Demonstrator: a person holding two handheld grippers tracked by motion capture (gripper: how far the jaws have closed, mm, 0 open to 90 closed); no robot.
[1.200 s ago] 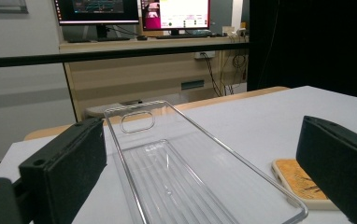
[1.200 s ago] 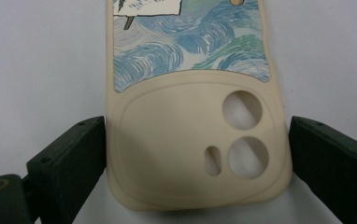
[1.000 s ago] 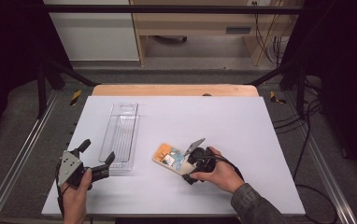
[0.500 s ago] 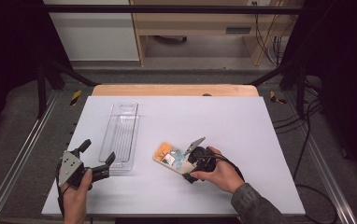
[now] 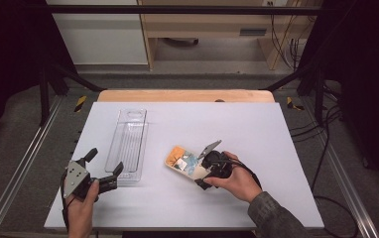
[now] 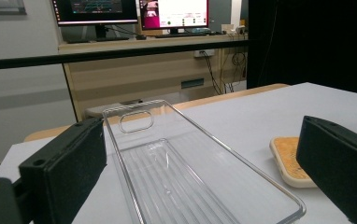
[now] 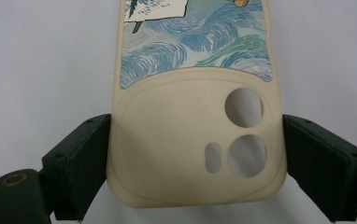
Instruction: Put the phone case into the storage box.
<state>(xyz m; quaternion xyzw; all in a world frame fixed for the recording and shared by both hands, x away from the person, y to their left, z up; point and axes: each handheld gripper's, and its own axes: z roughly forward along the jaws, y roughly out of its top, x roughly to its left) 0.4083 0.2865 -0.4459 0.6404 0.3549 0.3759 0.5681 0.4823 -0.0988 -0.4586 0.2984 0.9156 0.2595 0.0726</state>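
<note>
Lying flat on the white table (image 5: 277,148), a cream phone case with a blue swirling painted picture and round camera cut-outs (image 7: 195,140) sits near the front middle, to the right of a long clear ribbed plastic tray (image 5: 127,146); in the high view the phone case (image 5: 185,159) shows an orange corner at its far left end; the right gripper (image 5: 208,166) is at the case's near end, the person's right hand (image 5: 234,181) wrapped around its body; in the right gripper view its two black jaws stand apart on either side of the case's camera end, the left one touching or very nearly touching the edge, the right one just beside the other edge with a thin gap, so the case is straddled rather than firmly clamped; the left gripper (image 5: 103,166), held in the left hand (image 5: 81,210), hovers at the tray's near end; in the left gripper view its jaws are wide apart with the clear tray (image 6: 176,177) between them and nothing gripped, and the case's orange-faced corner (image 6: 286,161) shows beyond the right jaw.
</note>
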